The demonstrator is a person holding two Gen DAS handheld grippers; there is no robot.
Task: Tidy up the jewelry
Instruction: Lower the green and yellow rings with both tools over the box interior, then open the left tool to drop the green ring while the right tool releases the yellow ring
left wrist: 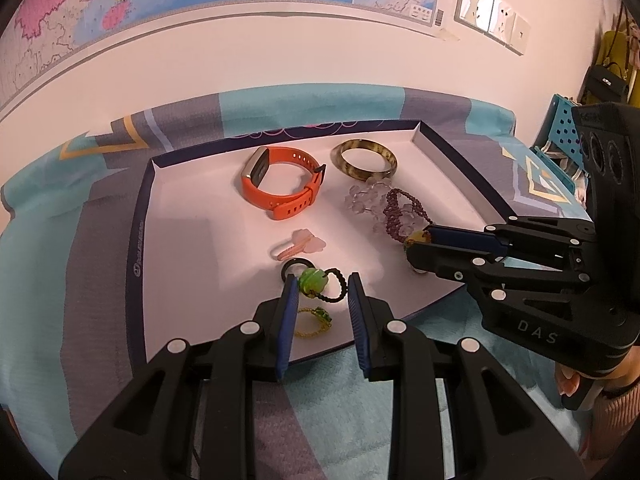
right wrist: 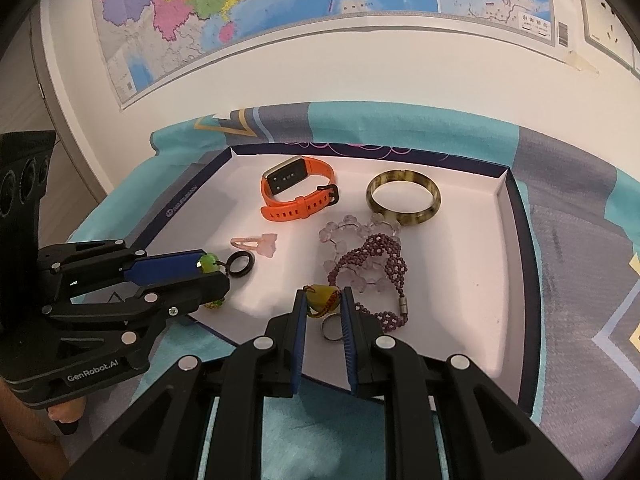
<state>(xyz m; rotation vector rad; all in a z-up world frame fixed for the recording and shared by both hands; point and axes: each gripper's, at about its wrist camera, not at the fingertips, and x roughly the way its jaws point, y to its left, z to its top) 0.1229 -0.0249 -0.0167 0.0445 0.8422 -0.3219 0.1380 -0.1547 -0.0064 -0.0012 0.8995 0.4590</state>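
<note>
A shallow white tray with a dark blue rim (left wrist: 136,240) (right wrist: 516,216) holds the jewelry. My left gripper (left wrist: 323,285) (right wrist: 208,276) is open, its blue pads either side of a green bead on a black hair tie (left wrist: 314,280) (right wrist: 208,262). My right gripper (right wrist: 323,299) (left wrist: 418,242) is shut on an amber pendant (right wrist: 322,300) (left wrist: 416,237) just above the tray. Beside it lie a silver ring (right wrist: 330,330) and a purple beaded bracelet (right wrist: 372,264) (left wrist: 400,212) over a clear beaded bracelet (right wrist: 344,236) (left wrist: 360,196).
An orange watch (left wrist: 280,184) (right wrist: 296,190), a mottled bangle (left wrist: 364,158) (right wrist: 404,196), a pink hair clip (left wrist: 300,244) (right wrist: 256,244) and a small green-and-yellow ring (left wrist: 314,320) lie in the tray. A teal-and-grey cloth (left wrist: 60,240) covers the table. The wall with a map (right wrist: 240,8) stands behind.
</note>
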